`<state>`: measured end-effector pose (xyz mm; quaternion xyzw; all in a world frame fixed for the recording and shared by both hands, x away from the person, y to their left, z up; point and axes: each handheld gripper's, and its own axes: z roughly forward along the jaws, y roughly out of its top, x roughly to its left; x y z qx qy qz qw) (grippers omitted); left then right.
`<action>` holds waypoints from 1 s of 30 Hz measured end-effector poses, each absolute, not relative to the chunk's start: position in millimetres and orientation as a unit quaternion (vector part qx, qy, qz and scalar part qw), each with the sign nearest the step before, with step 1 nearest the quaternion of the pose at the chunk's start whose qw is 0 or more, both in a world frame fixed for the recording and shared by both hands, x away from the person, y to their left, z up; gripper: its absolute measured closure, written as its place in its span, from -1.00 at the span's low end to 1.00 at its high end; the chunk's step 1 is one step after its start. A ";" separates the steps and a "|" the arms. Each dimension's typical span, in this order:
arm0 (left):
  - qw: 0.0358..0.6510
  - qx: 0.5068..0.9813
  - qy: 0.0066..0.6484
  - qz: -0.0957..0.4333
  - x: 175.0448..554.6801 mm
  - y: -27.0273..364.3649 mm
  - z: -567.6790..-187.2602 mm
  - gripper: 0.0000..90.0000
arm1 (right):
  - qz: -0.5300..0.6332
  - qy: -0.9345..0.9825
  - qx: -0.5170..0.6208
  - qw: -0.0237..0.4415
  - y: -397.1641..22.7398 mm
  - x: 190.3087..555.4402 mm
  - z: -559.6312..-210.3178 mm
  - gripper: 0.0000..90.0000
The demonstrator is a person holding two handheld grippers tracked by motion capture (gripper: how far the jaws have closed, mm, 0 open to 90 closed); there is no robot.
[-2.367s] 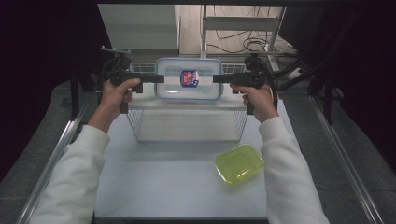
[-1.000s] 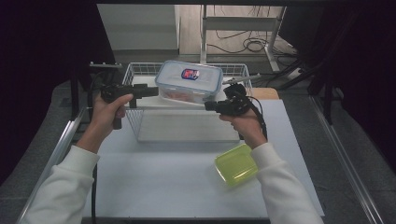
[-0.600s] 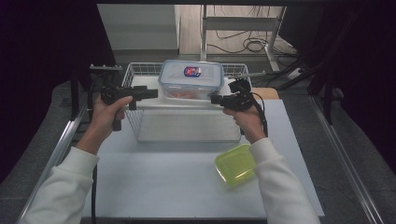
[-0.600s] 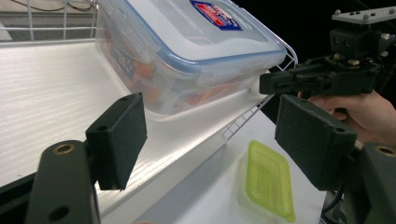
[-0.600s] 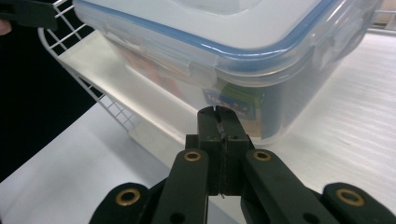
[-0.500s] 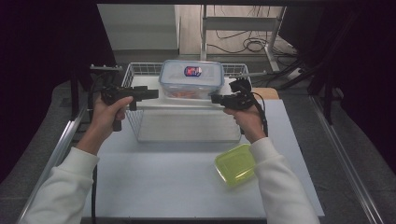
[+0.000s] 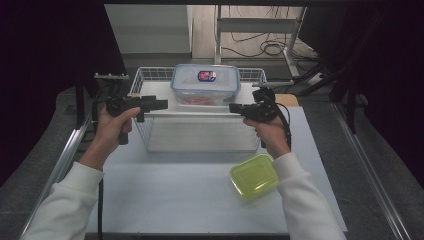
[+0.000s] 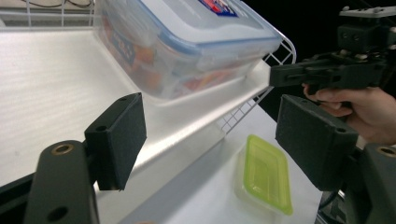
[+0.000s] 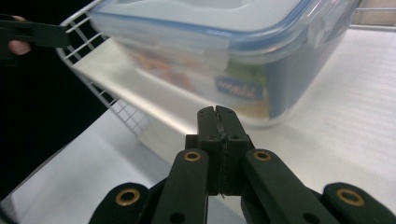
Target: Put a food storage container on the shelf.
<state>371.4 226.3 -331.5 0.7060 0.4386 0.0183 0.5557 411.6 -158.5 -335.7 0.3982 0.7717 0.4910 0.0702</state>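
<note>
A clear lidded food box [image 7: 205, 84] with a blue-rimmed lid and a red-blue label rests on the white shelf of a wire rack [image 7: 200, 117]; it also fills the top of the left gripper view [image 8: 187, 42] and the right gripper view [image 9: 224, 42]. My left gripper [image 7: 161, 104] hangs just left of the box, jaws wide apart and nothing between them [image 8: 210, 140]. My right gripper [image 7: 235, 107] sits at the box's right front, jaws pressed together on nothing [image 9: 217, 116].
A yellow-green lidded container [image 7: 255, 175] lies on the white table [image 7: 175, 195] by the right forearm, also in the left gripper view [image 8: 266, 175]. The rack's wire rim [image 7: 140, 82] rings the shelf. Metal rails run along both table sides.
Both grippers held the box up at its two ends; the box now rests on the rack shelf. Both hands have let go and drawn back toward me, the right gripper closing.
</note>
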 end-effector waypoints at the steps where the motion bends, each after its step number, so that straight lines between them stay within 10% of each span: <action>1: 0.552 0.711 0.435 0.023 365.1 226.6 -332.4 -0.47 | 0.495 0.773 0.391 0.065 -163.8 403.3 -335.2 0.97; 10: 0.547 0.732 0.405 0.032 314.5 221.7 -354.6 -0.47 | 0.497 0.780 0.378 0.045 -189.7 359.7 -354.2 0.89; 21: 0.517 0.752 0.408 0.006 265.0 207.8 -431.9 -0.48 | 0.496 0.787 0.365 0.031 -233.9 308.3 -409.5 0.00; 30: 0.466 0.775 0.427 -0.007 251.0 196.8 -470.1 -0.48 | 0.442 0.819 0.365 0.036 -240.7 284.7 -433.7 -0.10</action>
